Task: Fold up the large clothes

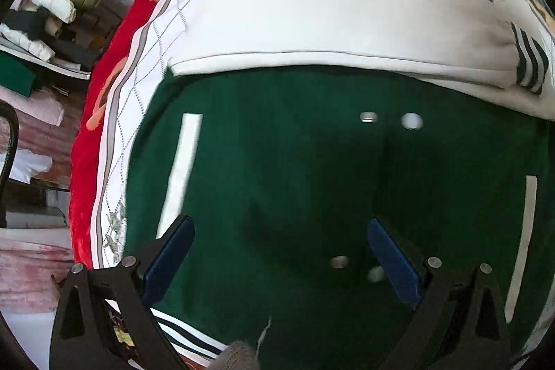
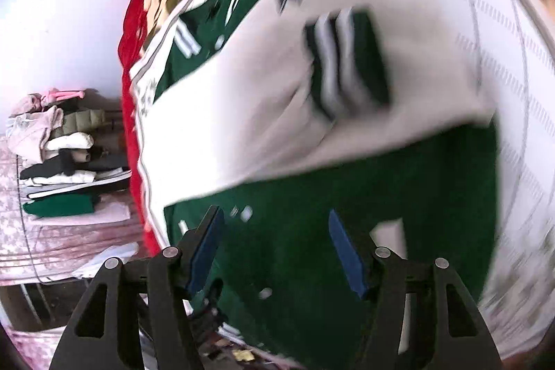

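A pale wall filled the upper left of the right wrist view, and below it, at the left edge, a stack of folded clothes sat on a pink patterned cover. The same stack showed in the upper left of the left wrist view. The middle of both views held a bed with a red blanket under a white quilted sheet with grey lines. On that sheet lay the jacket, green with white sleeves. In the left wrist view its green body filled the lower centre, with 2 pairs of snaps along the front and a white pocket strip at left. A white sleeve lay folded across the chest, its striped cuff at right. The left gripper hung over the green body, its blue pads spread wide with nothing between them. The right wrist view was blurred. The right gripper stood at the bottom centre over the green cloth, its fingers apart and holding nothing, while the cuff sat in the upper centre.
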Tool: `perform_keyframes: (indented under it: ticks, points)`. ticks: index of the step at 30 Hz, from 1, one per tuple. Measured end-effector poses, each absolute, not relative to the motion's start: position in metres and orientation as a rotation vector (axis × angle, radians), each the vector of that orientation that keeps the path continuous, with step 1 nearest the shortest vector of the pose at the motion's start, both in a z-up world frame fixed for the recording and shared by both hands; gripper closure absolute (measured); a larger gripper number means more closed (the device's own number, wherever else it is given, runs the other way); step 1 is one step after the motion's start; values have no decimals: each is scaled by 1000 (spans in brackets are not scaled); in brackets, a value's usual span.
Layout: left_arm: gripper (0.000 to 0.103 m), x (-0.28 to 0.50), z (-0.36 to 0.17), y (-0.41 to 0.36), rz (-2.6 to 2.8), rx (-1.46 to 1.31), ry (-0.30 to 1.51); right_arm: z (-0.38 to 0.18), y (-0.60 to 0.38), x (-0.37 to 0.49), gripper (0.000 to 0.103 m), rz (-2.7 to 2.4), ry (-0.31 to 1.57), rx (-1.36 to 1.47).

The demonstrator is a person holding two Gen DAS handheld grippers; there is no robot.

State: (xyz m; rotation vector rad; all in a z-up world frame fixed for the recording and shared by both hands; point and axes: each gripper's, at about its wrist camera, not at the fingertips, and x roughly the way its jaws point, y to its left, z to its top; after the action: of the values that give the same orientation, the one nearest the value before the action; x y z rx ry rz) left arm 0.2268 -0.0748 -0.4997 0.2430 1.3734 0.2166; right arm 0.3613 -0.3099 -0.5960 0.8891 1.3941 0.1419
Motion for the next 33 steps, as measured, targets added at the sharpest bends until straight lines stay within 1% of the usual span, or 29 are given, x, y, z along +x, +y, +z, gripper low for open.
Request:
perform_keyframes:
  ticks: [3,6,10,11,12,13,15,16,19,21,22,23,24,25,26,27,28,29,31,33]
  points:
    - [0,226,-489,-94,294,258,1348,-608,-355,384,38,130,1391,859]
    - [0,228,-484,-86,407,271,1330,-632,-381,423,38,89,1396,831]
    - [0,232,-491,-98,564,256,1313,-674,-394,464,38,146,1487,792]
    - [0,233,-492,-100,584,251,1310,-687,-391,472,41,189,1519,807]
    - [0,233,-494,-103,615,240,1308,-696,-389,477,53,250,1539,831]
    - [0,234,-495,-105,633,230,1310,-699,-385,481,79,279,1562,796]
    - [0,232,-496,-112,663,202,1314,-692,-379,485,89,298,1533,735]
    - [0,232,-496,-113,669,199,1312,-679,-383,487,91,288,1496,696]
    - [0,224,-493,-125,673,214,1306,-654,-403,494,91,238,1409,612]
    - [0,220,-494,-128,670,230,1313,-667,-407,506,88,222,1457,560]
    - [0,220,-495,-128,667,235,1318,-680,-409,512,83,243,1516,572]
    - [0,217,-495,-130,662,240,1323,-685,-413,512,78,259,1537,604]
    - [0,213,-493,-132,651,247,1331,-685,-423,510,76,282,1546,652]
    - [0,208,-489,-136,638,252,1333,-680,-432,508,67,299,1543,678]
    - [0,203,-483,-146,623,263,1331,-676,-439,506,56,311,1530,688]
    - [0,197,-478,-152,602,275,1329,-667,-449,500,49,340,1496,715]
    - [0,190,-473,-161,574,288,1328,-660,-460,493,39,370,1469,745]
    - [0,184,-470,-169,546,298,1332,-652,-475,480,37,417,1448,807]
    - [0,168,-466,-198,462,328,1350,-650,-495,458,37,481,1453,903]
    - [0,154,-469,-225,384,357,1377,-654,-513,430,37,490,1507,935]
